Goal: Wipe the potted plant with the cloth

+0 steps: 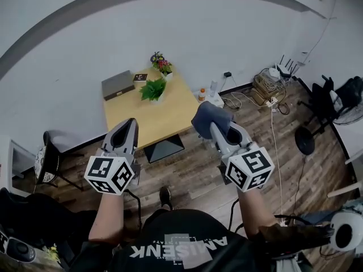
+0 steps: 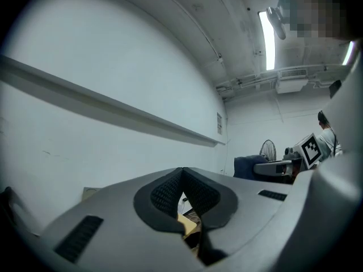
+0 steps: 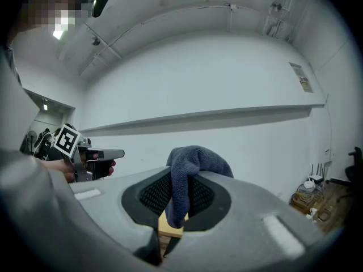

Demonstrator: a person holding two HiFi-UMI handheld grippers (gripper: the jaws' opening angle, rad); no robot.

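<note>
While the right gripper [image 3: 180, 190] points level toward the wall [image 1: 187, 27], its jaws pinch a cloth [image 3: 191, 164]. The grey-blue fabric is squeezed between the ribbed pads, bunches in a fold above the tips and hangs down past them in front. The left gripper [image 2: 182, 173] also points level, and its jaws are pressed together with nothing between the pads; only a sliver of the table [image 1: 164, 118] shows through the notch below them. The two grippers are held side by side and well apart, each visible off to the side in the other's view.

The plant [image 1: 153, 89], green and leafy in a pale pot, stands on the table ahead of both pairs of jaws, well beyond the tips. It lies ahead and a little right of the left jaws, and ahead and to the left of the right jaws. Neither gripper nor the cloth touches it. Farther past the plant, at the table's far edge by the wall, stand flowers [image 1: 161, 64]; a grey box [image 1: 117, 85] lies ahead of the left jaws, to the plant's left. Off to the right of the right jaws, cables [image 1: 271, 89] lie on the wooden floor [image 1: 198, 169] along the wall.
</note>
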